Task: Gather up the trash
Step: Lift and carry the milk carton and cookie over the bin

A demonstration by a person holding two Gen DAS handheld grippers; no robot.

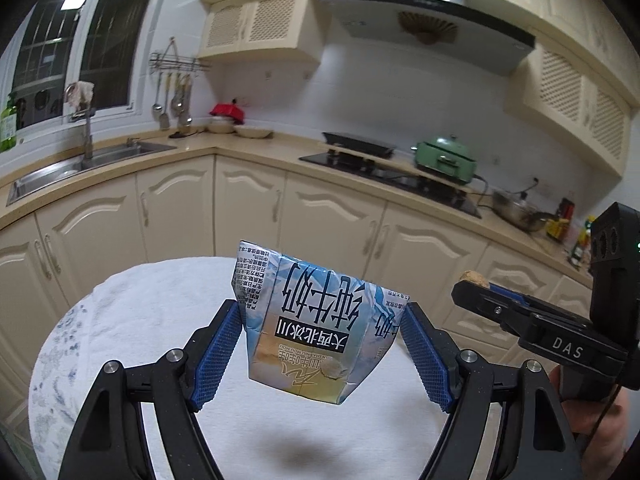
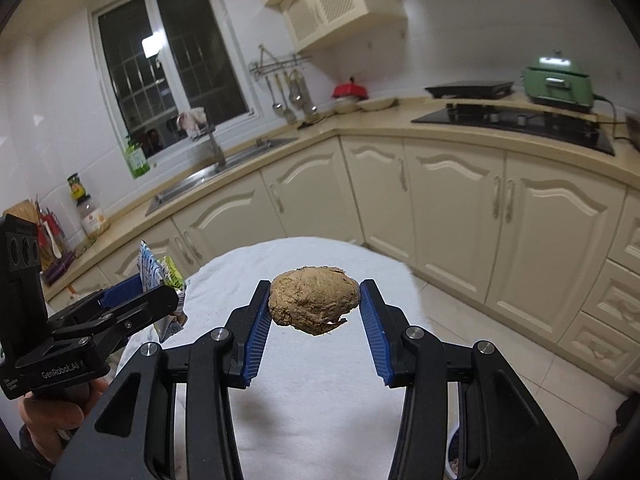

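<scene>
My left gripper (image 1: 322,314) is shut on a crumpled blue and white milk carton (image 1: 316,320), held in the air above the round table with the white cloth (image 1: 132,320). My right gripper (image 2: 314,300) is shut on a brown crumpled paper ball (image 2: 314,300), also lifted above the white cloth (image 2: 320,400). Each gripper shows in the other's view: the right gripper (image 1: 476,284) at the right edge with the brown ball (image 1: 474,279) peeking out, the left gripper (image 2: 160,288) at the left with the carton (image 2: 156,272). A hand holds each handle.
Cream kitchen cabinets (image 1: 256,208) curve behind the table. On the counter are a steel sink (image 1: 80,164), a black hob (image 1: 384,172), a green cooker (image 1: 444,158) and a steel pan (image 1: 516,208). Tiled floor (image 2: 520,344) lies right of the table.
</scene>
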